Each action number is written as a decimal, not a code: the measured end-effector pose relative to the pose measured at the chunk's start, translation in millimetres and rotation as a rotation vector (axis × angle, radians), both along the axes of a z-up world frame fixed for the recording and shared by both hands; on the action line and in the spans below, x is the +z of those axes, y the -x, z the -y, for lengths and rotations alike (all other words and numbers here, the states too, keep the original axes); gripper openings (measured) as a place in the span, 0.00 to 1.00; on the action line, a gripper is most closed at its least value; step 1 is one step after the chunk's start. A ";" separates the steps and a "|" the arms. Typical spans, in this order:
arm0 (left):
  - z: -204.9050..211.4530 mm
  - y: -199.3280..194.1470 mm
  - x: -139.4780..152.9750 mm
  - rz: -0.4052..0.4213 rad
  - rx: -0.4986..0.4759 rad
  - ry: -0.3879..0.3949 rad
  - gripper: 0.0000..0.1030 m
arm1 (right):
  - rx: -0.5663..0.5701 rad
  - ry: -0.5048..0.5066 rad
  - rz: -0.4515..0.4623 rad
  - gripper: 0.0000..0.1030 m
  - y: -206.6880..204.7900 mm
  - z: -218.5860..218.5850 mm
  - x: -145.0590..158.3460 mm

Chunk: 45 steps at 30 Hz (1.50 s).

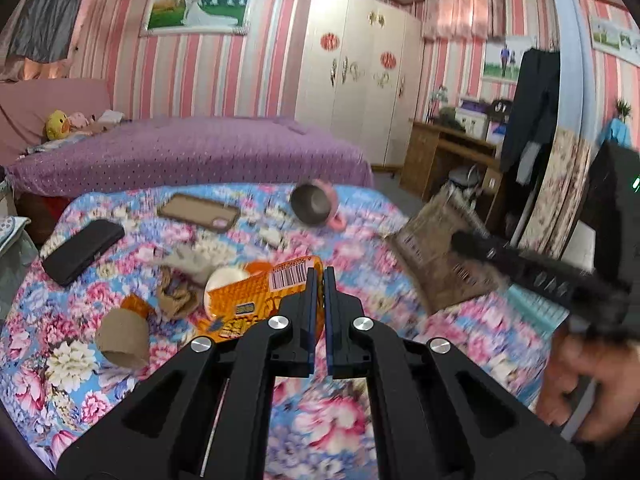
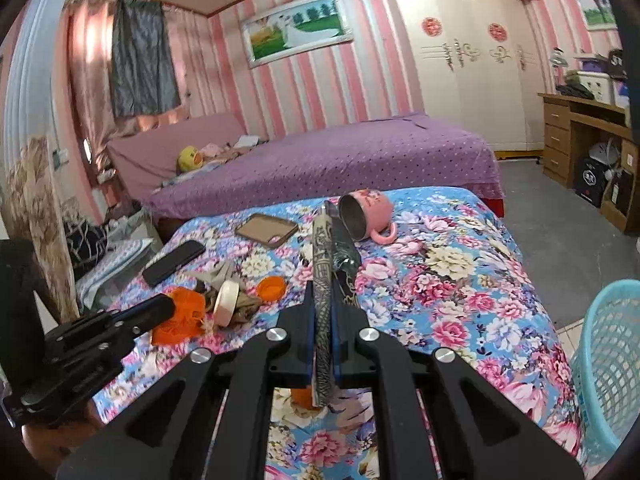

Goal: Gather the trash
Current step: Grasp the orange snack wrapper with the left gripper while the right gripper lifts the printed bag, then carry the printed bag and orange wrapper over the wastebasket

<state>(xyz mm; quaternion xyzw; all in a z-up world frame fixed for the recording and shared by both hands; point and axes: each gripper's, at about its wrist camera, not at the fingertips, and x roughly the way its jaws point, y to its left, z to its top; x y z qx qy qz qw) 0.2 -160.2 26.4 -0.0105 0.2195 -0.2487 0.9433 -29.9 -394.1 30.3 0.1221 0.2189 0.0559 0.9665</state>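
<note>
Your left hand-held gripper [image 1: 320, 276] — jaws pressed together on the edge of an orange wrapper [image 1: 256, 292] with a barcode, lifted just above the flowered bedspread [image 1: 360, 412].

Your right hand-held gripper [image 2: 323, 300] — closed on a flat patterned packet [image 2: 322, 264], seen edge-on between the jaws and sticking out past the tips toward the pink mug [image 2: 368, 216]. From the left camera the same packet [image 1: 440, 256] shows as a brownish sheet with a barcode, blurred, held above the bed's right edge.

Trash lying on the bedspread, left of centre:
- cardboard tube [image 1: 122, 336], on its side, nearest the left edge
- crumpled brown paper [image 1: 176, 296], just beside the wrapper
- white round lid [image 2: 226, 302], tilted on edge against crumpled paper
- orange cap [image 2: 272, 286], just right of the lid

Other items on the bed: a black phone [image 1: 82, 252], a phone case [image 1: 198, 213] lying open side up, and the mug, tipped on its side at the far end.

Beside the bed, at your right: a light blue plastic basket [image 2: 608, 368] on the floor.
</note>
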 end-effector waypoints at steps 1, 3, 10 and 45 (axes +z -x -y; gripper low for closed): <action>4.5 3.5 5.3 0.015 -0.001 -0.005 0.01 | -0.011 -0.009 0.008 0.06 0.2 1.2 0.9; 17.4 8.7 16.9 0.045 -0.005 -0.022 0.01 | -0.028 -0.022 0.023 0.06 2.3 6.1 3.5; 55.7 12.9 39.2 0.067 -0.008 -0.026 0.01 | -0.042 -0.041 0.062 0.06 14.4 33.8 15.3; 242.4 54.6 99.1 0.139 -0.341 0.024 0.01 | -0.456 -0.046 0.121 0.06 116.3 217.9 38.5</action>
